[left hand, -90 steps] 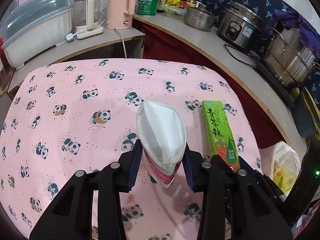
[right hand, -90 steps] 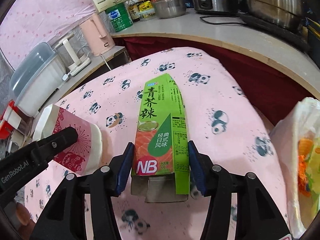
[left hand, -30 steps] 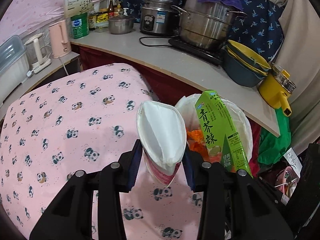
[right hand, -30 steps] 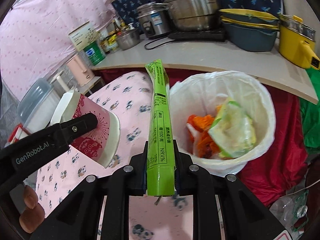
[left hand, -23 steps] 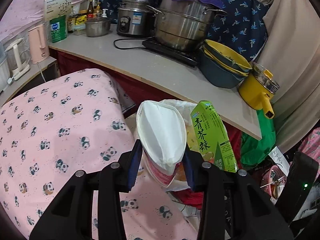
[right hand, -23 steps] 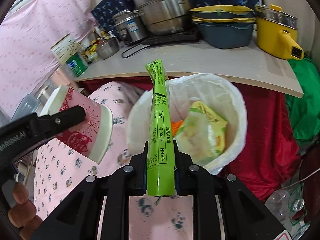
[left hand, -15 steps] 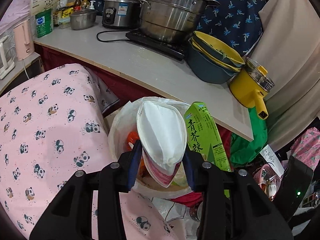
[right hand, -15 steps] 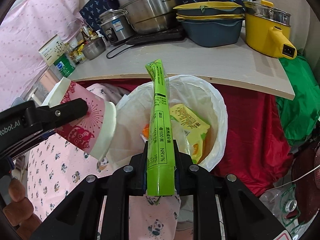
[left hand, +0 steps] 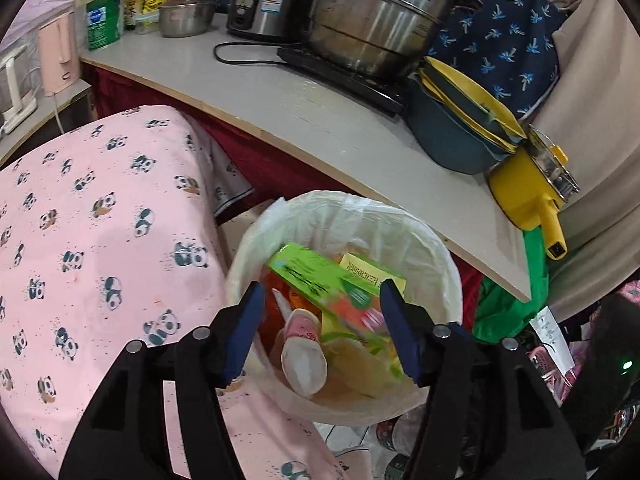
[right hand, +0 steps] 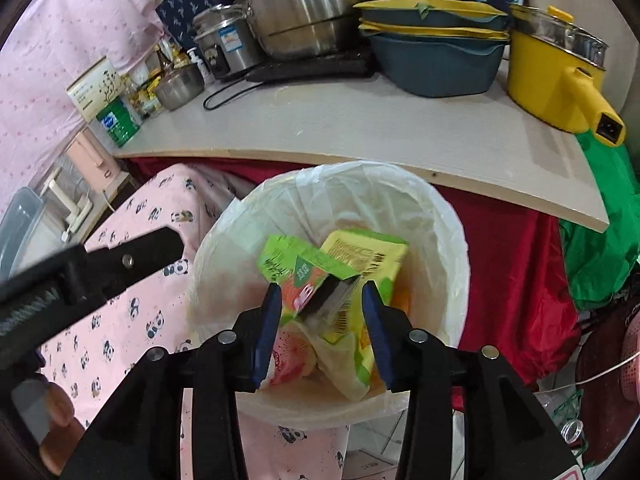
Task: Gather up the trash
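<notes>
Left wrist view: both grippers, left (left hand: 322, 330) and right (right hand: 320, 326), hang wide open and empty over the bin (left hand: 440, 248); cup (left hand: 304, 354) and box (left hand: 320, 278) lie inside. Next, find more trash.

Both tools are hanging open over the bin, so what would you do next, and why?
Probably lift both back toward the panda cloth. The left tool and right tool are open and hold nothing; the paper cup and green box already lie in the trash bin.
</notes>
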The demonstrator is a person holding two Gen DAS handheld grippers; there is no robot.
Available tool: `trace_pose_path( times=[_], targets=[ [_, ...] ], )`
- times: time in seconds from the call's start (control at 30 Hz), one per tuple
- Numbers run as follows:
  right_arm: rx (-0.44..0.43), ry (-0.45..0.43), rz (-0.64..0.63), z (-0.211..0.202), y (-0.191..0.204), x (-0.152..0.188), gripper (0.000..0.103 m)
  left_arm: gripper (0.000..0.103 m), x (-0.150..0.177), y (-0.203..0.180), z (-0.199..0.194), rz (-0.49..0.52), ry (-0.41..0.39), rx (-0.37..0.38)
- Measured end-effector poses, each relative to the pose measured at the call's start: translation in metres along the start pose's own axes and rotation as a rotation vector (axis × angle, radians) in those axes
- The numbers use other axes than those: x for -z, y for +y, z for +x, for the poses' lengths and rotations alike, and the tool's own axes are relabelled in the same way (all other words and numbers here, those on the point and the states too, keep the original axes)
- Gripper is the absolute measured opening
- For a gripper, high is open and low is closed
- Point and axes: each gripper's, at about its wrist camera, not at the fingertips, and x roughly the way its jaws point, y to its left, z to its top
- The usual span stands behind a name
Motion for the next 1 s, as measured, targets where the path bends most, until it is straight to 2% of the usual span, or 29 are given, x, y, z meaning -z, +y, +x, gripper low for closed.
trace_pose_path(
  times=[0.43, 0.73, 0.87, 1.0],
  targets=[
    [-0.008, -0.027, 0.006, -0.037, 0.004, 0.008, 0.041, 0.057, 0.018, 0.014, -0.03, 0.036, -0.062, -0.112],
    [-0.002, -0.053, -0.023, -0.065, 0.019, 0.021, 0.055, 0.058, 0.037, 0.017, -0.059, 0.09, -0.101, -0.182],
    [0.014, -0.065, -0.043, -0.077, 0.024, 0.027, 0.062, 0.069, 0.045, 0.018, -0.069, 0.098, -0.106, -0.209],
    [0.035, -0.074, -0.074, -0.088, 0.029, 0.036, 0.065, 0.073, 0.054, 0.019, -0.077, 0.103, -0.106, -0.221]
  ],
)
